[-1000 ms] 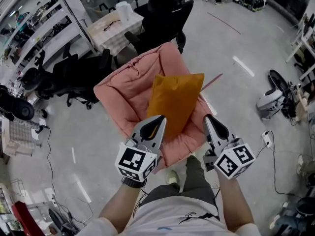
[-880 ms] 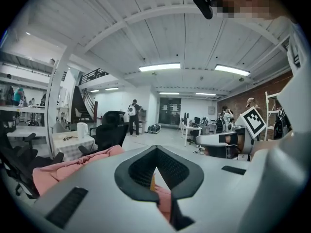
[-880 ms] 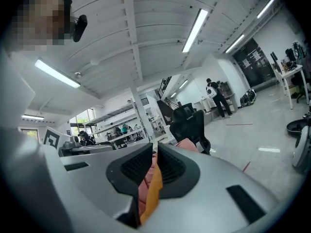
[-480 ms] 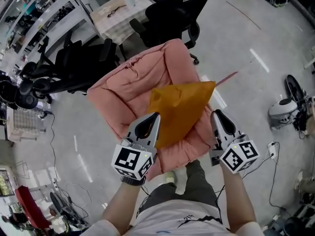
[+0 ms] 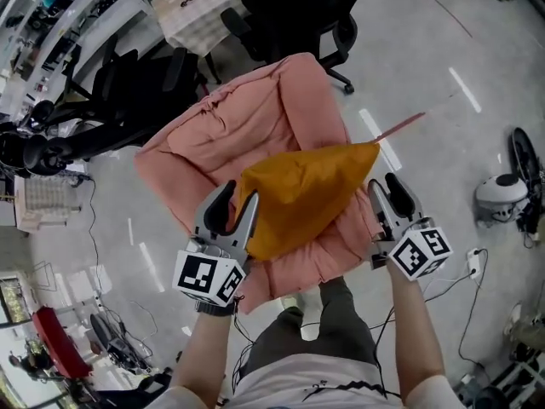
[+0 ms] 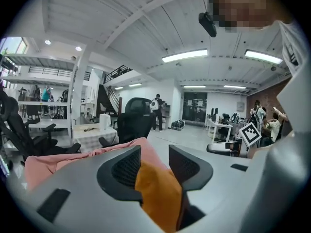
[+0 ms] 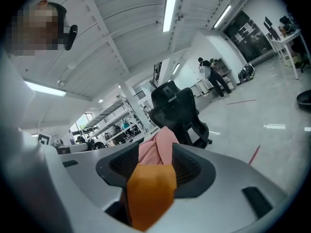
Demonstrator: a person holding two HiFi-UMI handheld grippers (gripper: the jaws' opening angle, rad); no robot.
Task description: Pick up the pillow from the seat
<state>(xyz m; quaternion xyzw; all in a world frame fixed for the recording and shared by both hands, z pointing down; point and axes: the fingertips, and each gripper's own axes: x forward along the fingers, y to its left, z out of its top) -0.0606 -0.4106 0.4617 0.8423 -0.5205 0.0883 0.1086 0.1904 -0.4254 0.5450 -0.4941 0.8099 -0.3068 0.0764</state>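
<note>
Orange pillow on the pink seat, a gripper at each end

The pillow [image 5: 306, 190] lies across the front of the pink seat [image 5: 255, 135]. The left gripper [image 5: 238, 198] is at the pillow's 8 o'clock and the right gripper [image 5: 384, 186] at its 3 o'clock. Both pairs of fingers are spreading apart, each with a fold of orange fabric loose between them.

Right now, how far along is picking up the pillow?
Done: the left gripper and right gripper sit at the edges of the orange pillow. In hand: both are opening their jaws, pillow fabric between them. Left: close, then lift it off the pink seat.
</note>
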